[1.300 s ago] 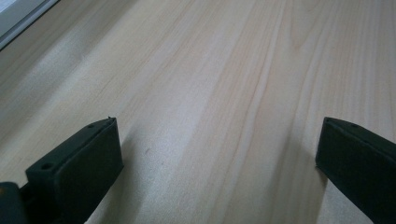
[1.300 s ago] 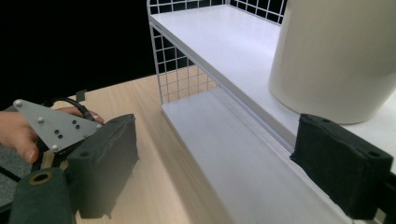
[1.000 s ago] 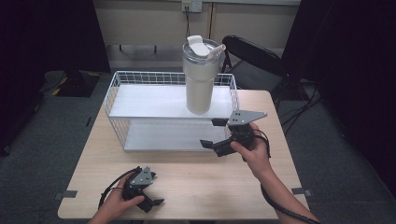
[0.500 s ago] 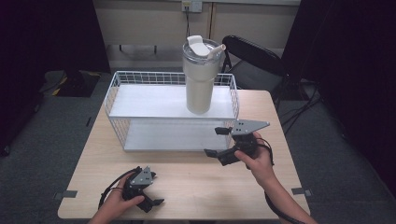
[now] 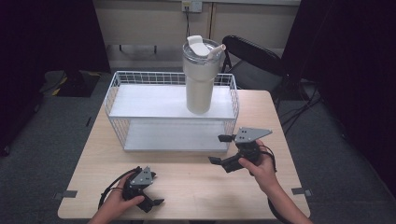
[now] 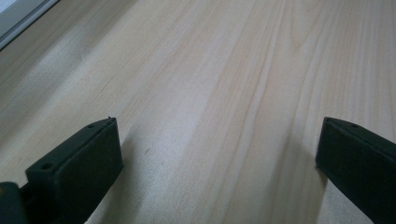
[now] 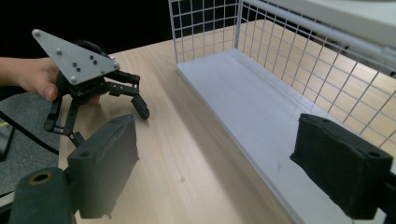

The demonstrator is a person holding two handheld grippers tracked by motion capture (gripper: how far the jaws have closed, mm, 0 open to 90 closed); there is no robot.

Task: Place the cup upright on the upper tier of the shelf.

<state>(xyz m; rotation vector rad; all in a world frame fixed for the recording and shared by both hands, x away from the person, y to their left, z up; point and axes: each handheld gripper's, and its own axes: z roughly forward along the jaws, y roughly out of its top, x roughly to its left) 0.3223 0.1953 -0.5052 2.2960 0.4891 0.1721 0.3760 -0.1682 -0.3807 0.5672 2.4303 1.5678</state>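
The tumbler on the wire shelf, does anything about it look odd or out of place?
Nothing stands out. The tumbler stands upright on the top tier of the wire shelf, lid on, nothing spilled. Both grippers are apart from it with open jaws.

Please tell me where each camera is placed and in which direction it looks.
High view: above the person's side, facing forward and down on the table, wire shelf and tumbler; both hands hold tongs.
Left gripper view: on the left tongs, facing bare tabletop.
Right gripper view: on the right tongs, facing the shelf; like the high view, it shows the left tongs.
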